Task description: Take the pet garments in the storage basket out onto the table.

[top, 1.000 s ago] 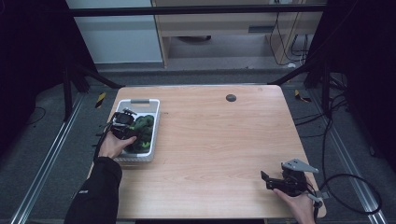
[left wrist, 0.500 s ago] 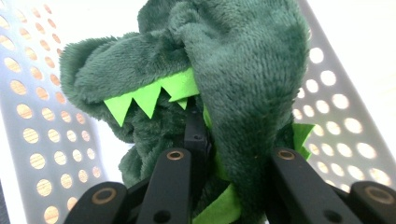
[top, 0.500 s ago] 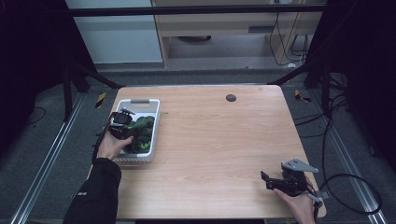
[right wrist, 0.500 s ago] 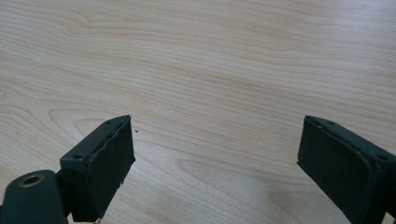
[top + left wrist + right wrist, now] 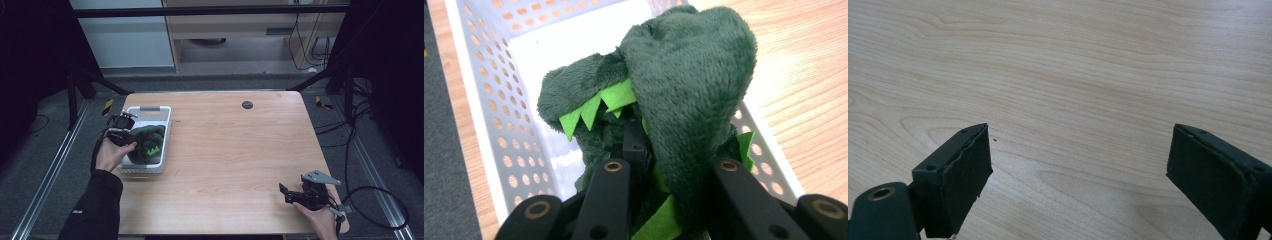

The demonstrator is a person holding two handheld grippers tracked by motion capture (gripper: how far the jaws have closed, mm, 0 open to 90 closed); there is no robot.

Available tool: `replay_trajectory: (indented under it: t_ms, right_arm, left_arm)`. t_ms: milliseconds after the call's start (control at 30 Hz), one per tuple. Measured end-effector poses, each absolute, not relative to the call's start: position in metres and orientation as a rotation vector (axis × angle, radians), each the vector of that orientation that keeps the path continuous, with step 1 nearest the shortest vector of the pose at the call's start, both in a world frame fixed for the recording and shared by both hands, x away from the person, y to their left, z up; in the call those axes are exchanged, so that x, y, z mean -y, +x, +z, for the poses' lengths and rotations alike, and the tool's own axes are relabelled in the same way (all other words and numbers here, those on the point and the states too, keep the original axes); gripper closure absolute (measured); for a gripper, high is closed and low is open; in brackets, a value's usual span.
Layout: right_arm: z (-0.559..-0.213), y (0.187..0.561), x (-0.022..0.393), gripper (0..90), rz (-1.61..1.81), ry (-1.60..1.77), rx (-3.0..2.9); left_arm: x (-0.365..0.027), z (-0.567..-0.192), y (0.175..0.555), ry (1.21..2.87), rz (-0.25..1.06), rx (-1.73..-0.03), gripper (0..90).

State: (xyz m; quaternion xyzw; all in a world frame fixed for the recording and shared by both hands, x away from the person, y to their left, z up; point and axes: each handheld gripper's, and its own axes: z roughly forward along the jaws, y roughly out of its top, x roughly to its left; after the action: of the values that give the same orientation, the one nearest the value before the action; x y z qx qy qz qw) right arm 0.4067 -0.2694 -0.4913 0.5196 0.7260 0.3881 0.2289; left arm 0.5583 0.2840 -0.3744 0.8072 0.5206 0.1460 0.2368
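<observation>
I note my left gripper (image 5: pixel 121 131) clenched on the dark green plush toy (image 5: pixel 684 100) above the white perforated plastic basket (image 5: pixel 499 115) at the bench's left edge, my right gripper (image 5: pixel 1078 175) released, no legible markings.

Black sleeve (image 5: pixel 95 205), matt black gripper jaws.

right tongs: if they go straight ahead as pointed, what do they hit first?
Probably nothing: the right tongs stand open, aimed low across the bare light wooden table. Their way looks free, though a slight downward tilt might graze the wood.

Counter (image 5: pixel 225 150): light wood top.
Left edge: white perforated basket (image 5: pixel 162 131) resting on it.
Far side: small dark round disc (image 5: pixel 247 104) on the surface.
</observation>
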Motion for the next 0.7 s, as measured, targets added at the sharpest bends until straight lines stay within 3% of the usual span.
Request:
replay_trajectory:
  t_ms: [700]
  right_arm:
    - [-0.49,0.406,0.269,10.5,1.074,1.435,-1.997]
  left_arm:
    - [-0.287,-0.318,0.534,2.202,0.486,-1.347,78.0]
